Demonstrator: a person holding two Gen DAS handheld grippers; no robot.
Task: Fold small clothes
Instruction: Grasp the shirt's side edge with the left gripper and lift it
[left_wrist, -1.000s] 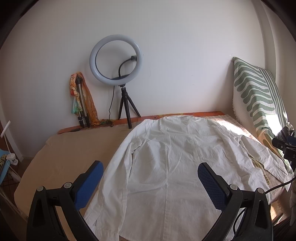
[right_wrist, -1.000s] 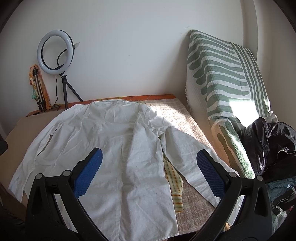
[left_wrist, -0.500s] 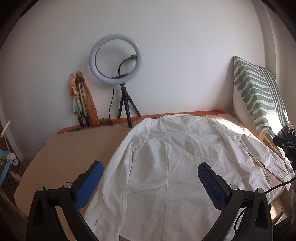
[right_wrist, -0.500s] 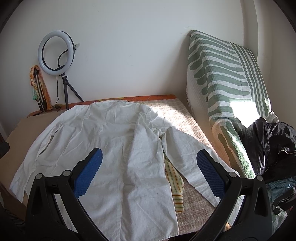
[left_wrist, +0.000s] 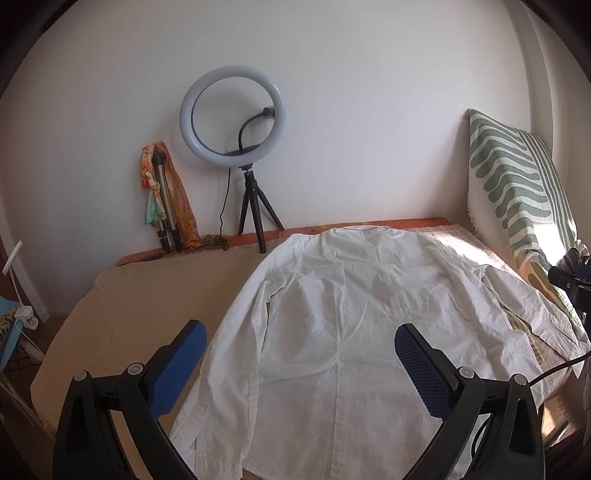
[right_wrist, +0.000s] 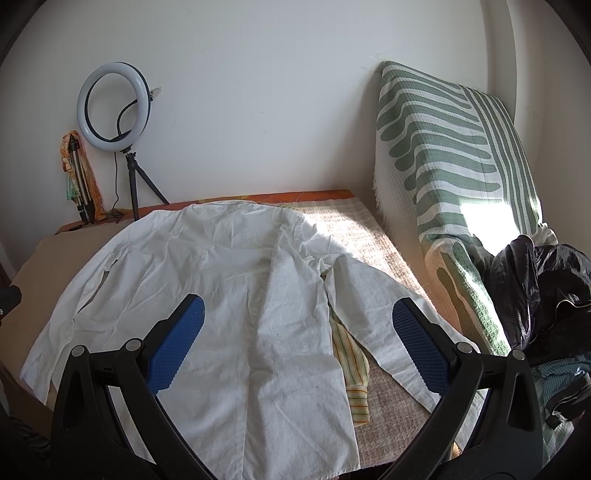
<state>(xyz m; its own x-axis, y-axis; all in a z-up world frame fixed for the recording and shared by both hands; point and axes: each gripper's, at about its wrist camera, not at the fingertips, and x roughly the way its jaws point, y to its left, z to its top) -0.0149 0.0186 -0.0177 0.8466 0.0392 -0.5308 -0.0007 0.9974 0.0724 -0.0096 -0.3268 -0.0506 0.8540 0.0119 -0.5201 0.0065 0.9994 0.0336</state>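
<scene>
Across the bed (left_wrist: 122, 295) lies the white long-sleeved shirt (left_wrist: 343, 332), spread face down with its collar toward the far wall and its hem toward me. I judge it is laid out flat like this so that sleeves and sides can be turned in cleanly; no fold is made yet.

I hold the left claw (left_wrist: 299, 354) above the hem end, released, its blue pads wide apart with nothing between them. From here it frames the shirt's left half, and the left sleeve (left_wrist: 229, 350) runs down along the body toward the near edge, within easy reach.

The right claw (right_wrist: 295, 332) is likewise spread and empty, hovering over the shirt's (right_wrist: 236, 295) right side. The right sleeve (right_wrist: 373, 314) angles outward over the woven mat (right_wrist: 354, 236), and a yellow striped cloth (right_wrist: 351, 369) pokes out from under the shirt between body and sleeve. I would take care to pinch only the white fabric there, or the striped piece may be dragged along.

A ring light on its tripod (left_wrist: 236, 147) stands by the wall, well clear of the work. The green patterned cushion (right_wrist: 454, 166) and dark bundle of clothes (right_wrist: 543, 295) bound the right side, so that sleeve has to fold inward.
</scene>
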